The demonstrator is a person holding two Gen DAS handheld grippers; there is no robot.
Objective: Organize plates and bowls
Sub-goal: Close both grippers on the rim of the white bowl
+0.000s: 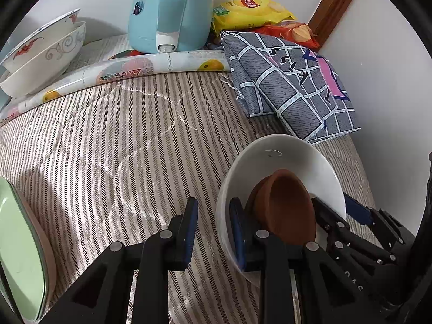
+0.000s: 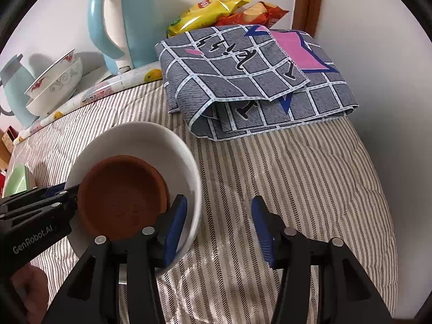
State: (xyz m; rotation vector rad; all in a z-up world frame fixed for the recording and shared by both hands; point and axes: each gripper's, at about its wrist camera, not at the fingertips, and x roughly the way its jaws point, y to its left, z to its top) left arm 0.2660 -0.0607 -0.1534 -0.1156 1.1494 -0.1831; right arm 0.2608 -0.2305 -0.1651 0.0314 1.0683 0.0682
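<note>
A white bowl [image 1: 272, 159] [image 2: 140, 137] sits on the striped quilt with a brown clay saucer [image 1: 286, 208] [image 2: 118, 194] inside it. My left gripper [image 1: 214, 202] straddles the bowl's left rim: one finger is inside, the other outside, and quilt shows between the outer pad and the wall. In the right wrist view my right gripper [image 2: 218, 199] straddles the opposite rim, its jaws wide and its pads off the bowl. Each gripper also shows in the other's view, the right gripper [image 1: 337, 210] at the bowl's far side and the left gripper [image 2: 63, 191] by the saucer.
A green plate [image 1: 19, 243] [image 2: 16, 181] lies at the left. At the back stand two stacked patterned bowls [image 1: 43, 54] [image 2: 54, 83], a blue kettle [image 1: 167, 13] on a fruit-print tray [image 1: 121, 68], snack bags [image 1: 251, 10] and a folded grey cloth [image 1: 291, 86] [image 2: 256, 81]. Walls close the right side.
</note>
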